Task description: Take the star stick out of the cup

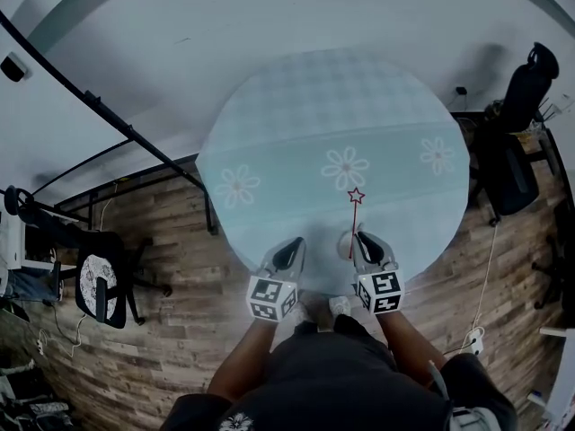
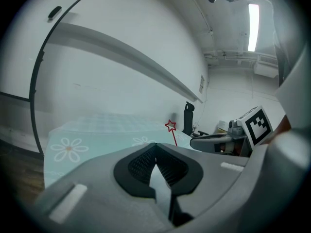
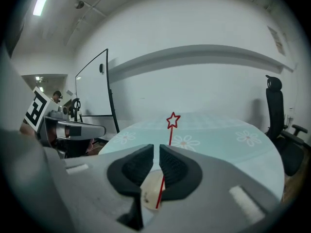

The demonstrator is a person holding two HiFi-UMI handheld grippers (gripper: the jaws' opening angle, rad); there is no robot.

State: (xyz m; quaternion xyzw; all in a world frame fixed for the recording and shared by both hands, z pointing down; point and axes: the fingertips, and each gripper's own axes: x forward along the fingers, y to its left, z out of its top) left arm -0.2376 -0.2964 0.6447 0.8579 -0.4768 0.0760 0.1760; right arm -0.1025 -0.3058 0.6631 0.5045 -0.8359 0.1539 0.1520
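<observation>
Here, the star stick (image 1: 356,197) stands in a small pale cup (image 1: 345,242) near the front edge of the round, daisy-printed tabletop (image 1: 341,106), leaning a little with its red star uppermost.

The right hand-held gripper (image 1: 362,239) lies just beside the cup. In the right gripper view its jaws are only a narrow slit apart and hold nothing. The thin red stem rises from the cup (image 3: 151,189) below the pads, passes behind the right pad and comes out above it, ending in the star (image 3: 172,121).

The left hand-held gripper (image 1: 295,245) rests apart from the cup, on the person's left. In the left gripper view its jaws (image 2: 155,147) meet at the tips and are empty, with the star (image 2: 170,125) visible beyond them.

The step in hand appears to be the approach to the stem, and a good grasp probably calls for the following:
- **Opening:** the right jaws should part further, since the slit looks too narrow to take the stem cleanly.
- **Placement:** the stem should be centred between the pads, above the cup rim and below the star.
- **Withdrawal:** the pull should follow the stick's own lean, because a sideways pull could tip the cup, which looks light.
- **Support:** the idle left hand-held gripper could steady the cup if it starts to lift.
</observation>
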